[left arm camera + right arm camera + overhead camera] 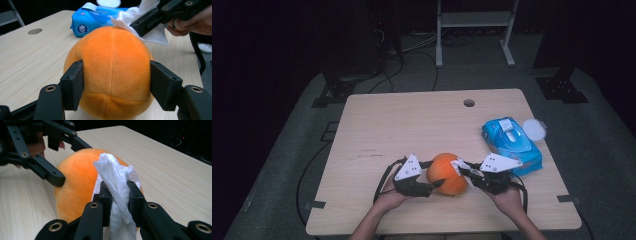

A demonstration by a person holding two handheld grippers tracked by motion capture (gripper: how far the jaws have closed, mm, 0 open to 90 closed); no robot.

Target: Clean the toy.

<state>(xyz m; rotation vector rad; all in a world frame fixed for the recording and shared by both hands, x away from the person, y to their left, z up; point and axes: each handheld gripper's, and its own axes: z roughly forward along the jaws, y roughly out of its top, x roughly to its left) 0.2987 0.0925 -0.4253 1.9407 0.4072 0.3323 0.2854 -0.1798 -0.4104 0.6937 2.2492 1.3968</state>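
Observation:
An orange plush ball (pixel 447 174) rests on the wooden table (pixel 412 125) near its front edge. My left gripper (pixel 438 184) comes at it from the left, and in the left gripper view its pads (pixel 75 82) press into both sides of the ball (pixel 115 70). My right gripper (pixel 462 167) is on the ball's right side, shut on a crumpled white wipe (pixel 112 170). The wipe (pixel 152 32) lies against the top of the ball. In the right gripper view the left gripper (pixel 71 162) straddles the ball (pixel 77 185).
A blue pack of wet wipes (pixel 512 142) lies on the table's right side, its flap open, with a round white lid (pixel 533 129) beside it. A cable hole (pixel 469 103) sits near the far edge. A metal stand is on the floor beyond.

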